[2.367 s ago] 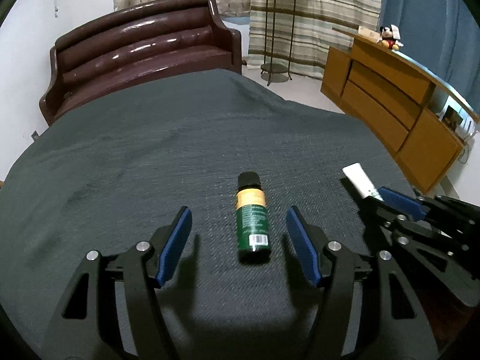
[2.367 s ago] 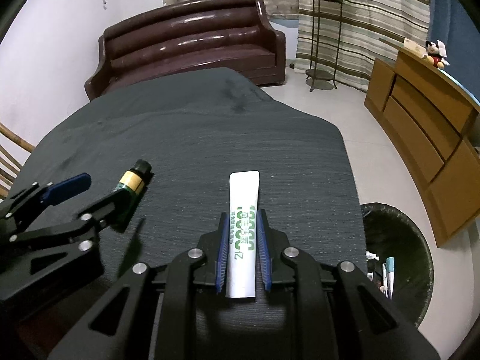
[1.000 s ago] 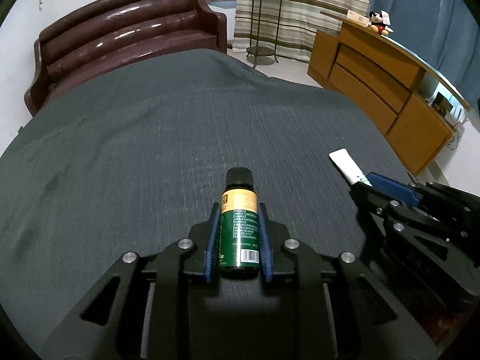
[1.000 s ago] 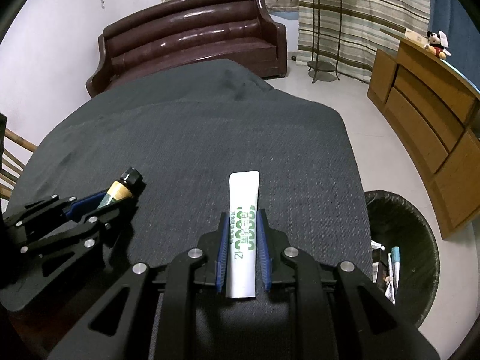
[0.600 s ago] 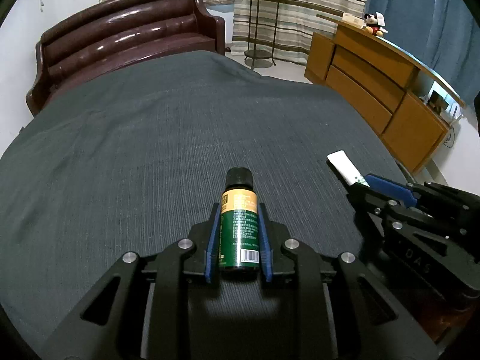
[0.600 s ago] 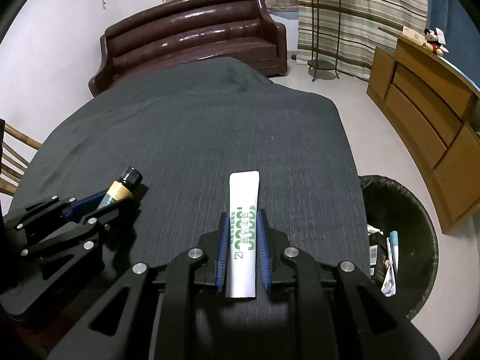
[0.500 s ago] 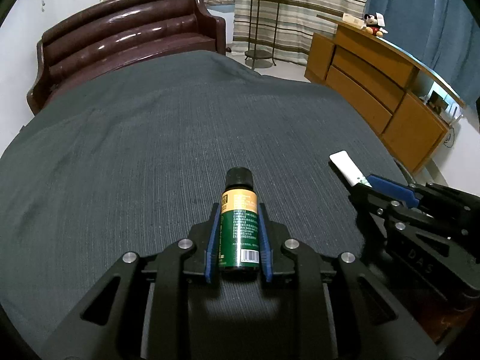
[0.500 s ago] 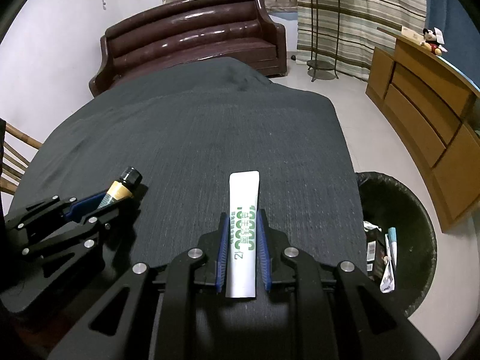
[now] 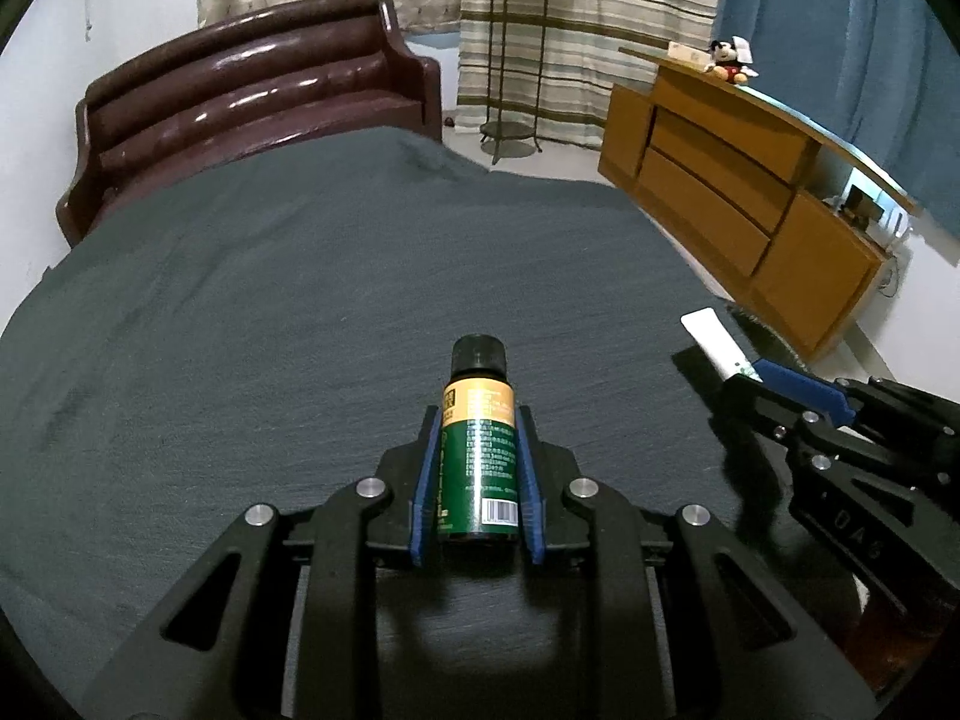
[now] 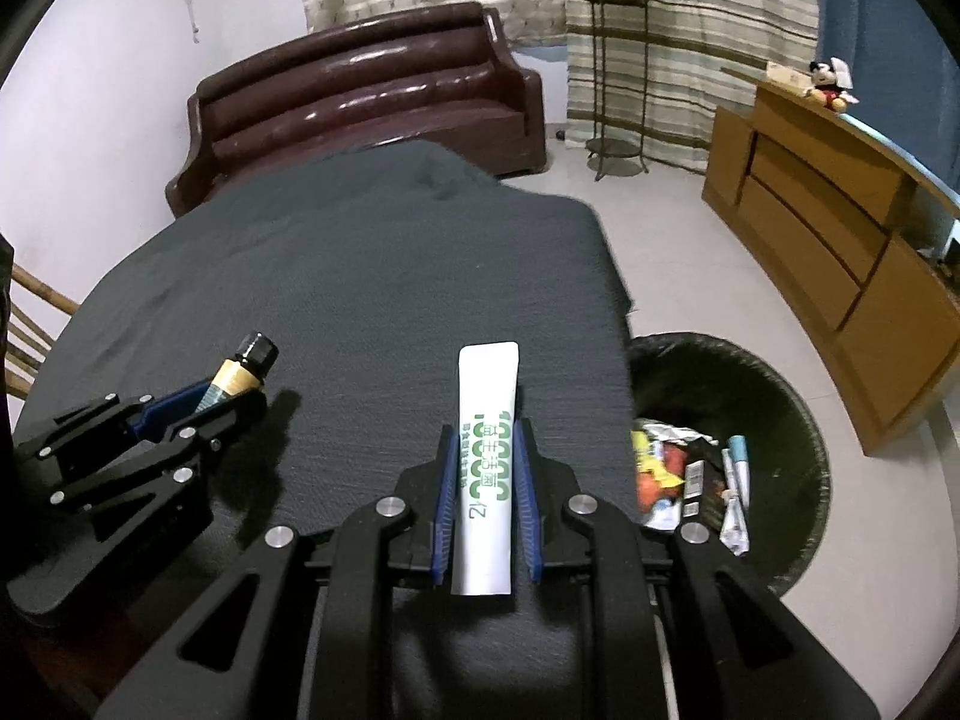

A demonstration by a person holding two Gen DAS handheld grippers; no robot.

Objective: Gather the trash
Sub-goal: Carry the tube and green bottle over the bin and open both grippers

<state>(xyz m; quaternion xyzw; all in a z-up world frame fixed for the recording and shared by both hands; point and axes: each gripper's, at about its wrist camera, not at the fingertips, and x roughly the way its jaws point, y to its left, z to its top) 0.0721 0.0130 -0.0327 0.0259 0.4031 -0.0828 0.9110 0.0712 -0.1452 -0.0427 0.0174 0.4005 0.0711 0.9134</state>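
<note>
A small green bottle (image 9: 478, 456) with a yellow band and black cap sits between the blue pads of my left gripper (image 9: 478, 420), which is shut on it above the dark grey cloth. My right gripper (image 10: 486, 438) is shut on a white tube (image 10: 487, 420) with green print, held near the cloth's right edge. In the left wrist view the right gripper (image 9: 780, 378) shows at the right with the tube (image 9: 714, 345) sticking out. Seen from the right wrist, the left gripper (image 10: 204, 402) with the bottle (image 10: 243, 369) is at the left. A black trash bin (image 10: 792, 414) stands on the floor to the right.
The bin holds several wrappers and a tube (image 10: 684, 474). A dark grey cloth (image 9: 300, 300) covers the table. A brown leather sofa (image 10: 372, 114) stands behind it, a wooden sideboard (image 10: 840, 240) at the right, a plant stand (image 10: 618, 60) by the striped curtains. Pale floor surrounds the bin.
Both grippers, still shut on bottle and tube, have shifted to the right towards the table's edge. More of the bin's inside shows in the right wrist view.
</note>
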